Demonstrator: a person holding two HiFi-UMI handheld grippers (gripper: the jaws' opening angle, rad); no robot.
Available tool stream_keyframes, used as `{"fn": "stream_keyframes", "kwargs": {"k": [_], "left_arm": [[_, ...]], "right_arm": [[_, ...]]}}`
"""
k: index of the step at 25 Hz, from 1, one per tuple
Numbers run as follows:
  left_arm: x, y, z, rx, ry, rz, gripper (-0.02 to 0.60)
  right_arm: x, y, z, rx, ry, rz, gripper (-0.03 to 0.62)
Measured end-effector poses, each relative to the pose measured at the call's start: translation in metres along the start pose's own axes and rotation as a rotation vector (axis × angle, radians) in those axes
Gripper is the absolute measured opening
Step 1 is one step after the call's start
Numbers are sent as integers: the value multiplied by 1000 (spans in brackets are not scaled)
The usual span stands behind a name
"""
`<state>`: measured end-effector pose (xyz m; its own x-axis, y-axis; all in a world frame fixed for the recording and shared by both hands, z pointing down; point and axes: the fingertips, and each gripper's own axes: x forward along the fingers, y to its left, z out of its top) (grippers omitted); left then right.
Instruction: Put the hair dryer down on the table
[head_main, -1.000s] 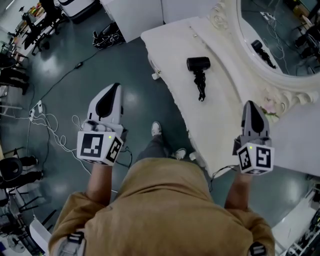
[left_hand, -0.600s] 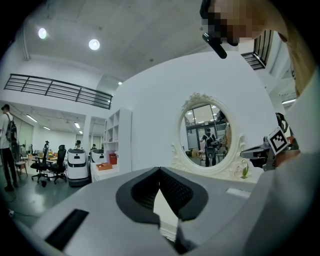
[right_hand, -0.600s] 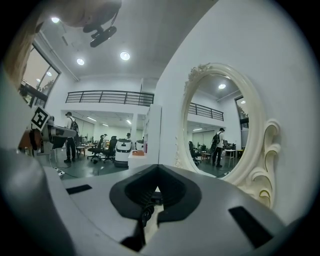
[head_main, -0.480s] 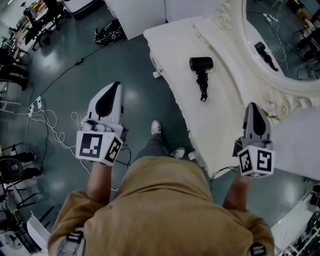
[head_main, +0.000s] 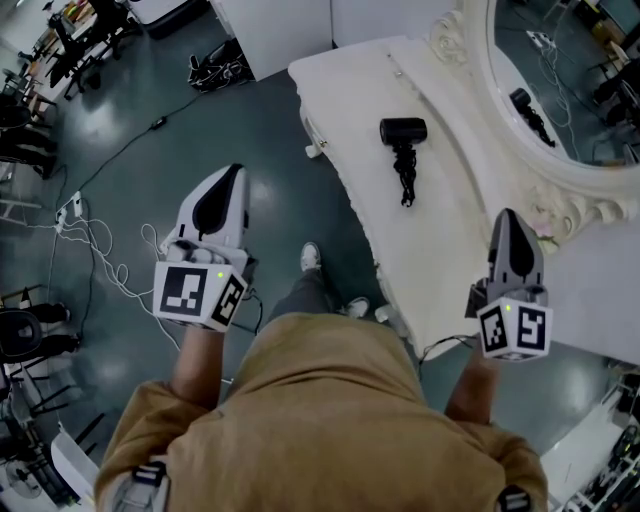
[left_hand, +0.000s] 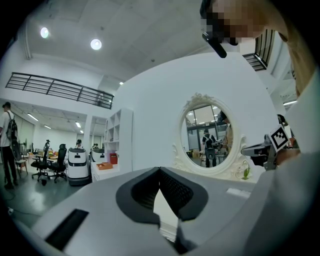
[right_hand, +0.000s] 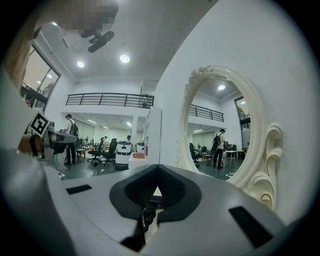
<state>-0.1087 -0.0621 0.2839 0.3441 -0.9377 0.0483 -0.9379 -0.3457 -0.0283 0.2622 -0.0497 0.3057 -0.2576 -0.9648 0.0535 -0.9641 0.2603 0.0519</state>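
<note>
The black hair dryer (head_main: 402, 130) lies on the white dressing table (head_main: 440, 255), its coiled black cord (head_main: 404, 178) trailing toward me. Neither gripper touches it. My left gripper (head_main: 236, 171) hangs over the floor, left of the table, with its jaws shut and nothing between them (left_hand: 159, 169). My right gripper (head_main: 508, 214) is above the table's near end, well short of the dryer. It is also shut and empty (right_hand: 158, 165). In the right gripper view a bit of the dark cord (right_hand: 147, 216) shows past the jaw tips.
An ornate oval mirror (head_main: 560, 70) stands along the table's far right side and reflects the dryer. White cables and a power strip (head_main: 95, 250) lie on the dark floor at left. Office chairs and equipment (head_main: 60, 50) stand at upper left. My shoes (head_main: 312, 257) are by the table's edge.
</note>
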Motion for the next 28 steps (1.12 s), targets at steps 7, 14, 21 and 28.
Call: {"fn": "stream_keyframes", "kwargs": {"k": [7, 14, 21, 28], "left_arm": [[-1, 5, 3, -3, 2, 10, 5], [4, 10, 5, -4, 3, 6, 5], [23, 12, 7, -12, -6, -33, 5], [44, 20, 8, -18, 4, -64, 5]], "right_arm": [[8, 4, 4, 10, -9, 7, 3], [19, 9, 11, 12, -24, 14, 3], [21, 8, 13, -5, -26, -26, 3], [31, 7, 18, 3, -15, -54, 3]]}}
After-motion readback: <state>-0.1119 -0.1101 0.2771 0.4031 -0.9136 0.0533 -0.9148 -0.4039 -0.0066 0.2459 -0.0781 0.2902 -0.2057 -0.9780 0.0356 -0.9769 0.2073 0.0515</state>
